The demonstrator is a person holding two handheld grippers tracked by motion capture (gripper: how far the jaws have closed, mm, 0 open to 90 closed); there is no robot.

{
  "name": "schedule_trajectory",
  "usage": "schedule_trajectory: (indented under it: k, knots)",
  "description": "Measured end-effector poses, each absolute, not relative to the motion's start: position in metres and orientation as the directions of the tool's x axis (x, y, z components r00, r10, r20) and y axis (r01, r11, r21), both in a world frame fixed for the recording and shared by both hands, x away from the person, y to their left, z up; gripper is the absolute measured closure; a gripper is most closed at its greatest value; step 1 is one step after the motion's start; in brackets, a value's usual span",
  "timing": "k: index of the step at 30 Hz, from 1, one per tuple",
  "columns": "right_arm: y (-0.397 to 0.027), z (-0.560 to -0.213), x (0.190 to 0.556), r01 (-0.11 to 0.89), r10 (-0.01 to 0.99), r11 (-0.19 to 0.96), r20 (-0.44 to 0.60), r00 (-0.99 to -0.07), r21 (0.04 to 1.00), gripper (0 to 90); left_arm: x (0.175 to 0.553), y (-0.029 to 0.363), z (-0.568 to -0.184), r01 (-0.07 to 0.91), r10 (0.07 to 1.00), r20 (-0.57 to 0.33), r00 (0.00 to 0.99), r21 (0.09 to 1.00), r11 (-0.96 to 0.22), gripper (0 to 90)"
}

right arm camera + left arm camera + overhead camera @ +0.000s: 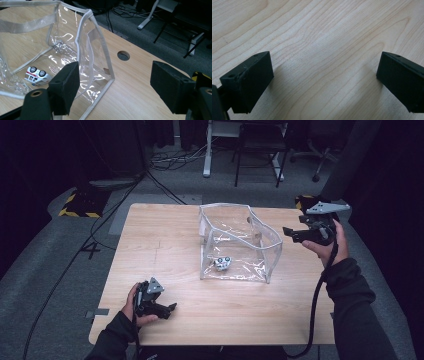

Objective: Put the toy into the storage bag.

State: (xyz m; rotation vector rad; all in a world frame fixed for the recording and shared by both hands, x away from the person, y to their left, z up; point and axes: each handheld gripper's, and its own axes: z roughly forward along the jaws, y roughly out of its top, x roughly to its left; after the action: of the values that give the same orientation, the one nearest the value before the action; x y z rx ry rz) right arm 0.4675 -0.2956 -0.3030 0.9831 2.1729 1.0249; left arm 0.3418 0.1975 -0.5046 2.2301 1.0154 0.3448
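Toy car (221,263) lies upside down inside clear bag (260,247), mid table (165,240). Right gripper (295,234) held agape just right of bag, nothing betw. jaws. Left gripper (167,311) near-left, jaws wide apart over bare wood.

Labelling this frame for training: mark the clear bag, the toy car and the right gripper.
clear bag (265,251), high view, on its near right side wall.
toy car (37,74), right gripper view, on its upturned underside between the wheels.
right gripper (113,87), right gripper view, midway between its two open fingertips.
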Motion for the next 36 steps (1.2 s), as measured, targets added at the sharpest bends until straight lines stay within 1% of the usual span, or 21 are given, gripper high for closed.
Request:
schedule_trajectory:
  k: [11,36]
  knots:
    - [-0.302,-0.315,0.462,0.398,0.799,0.439,-0.148,-0.583,0.805,25.3,0.342,0.198,-0.505,0.575,0.747,-0.029,0.664,0.659,-0.485,1.1]
    - [-0.298,-0.345,0.449,0.417,0.781,0.482,-0.163,-0.602,0.771,26.6,0.342,0.197,-0.505,0.575,0.747,-0.03,0.665,0.66,-0.485,1.1]
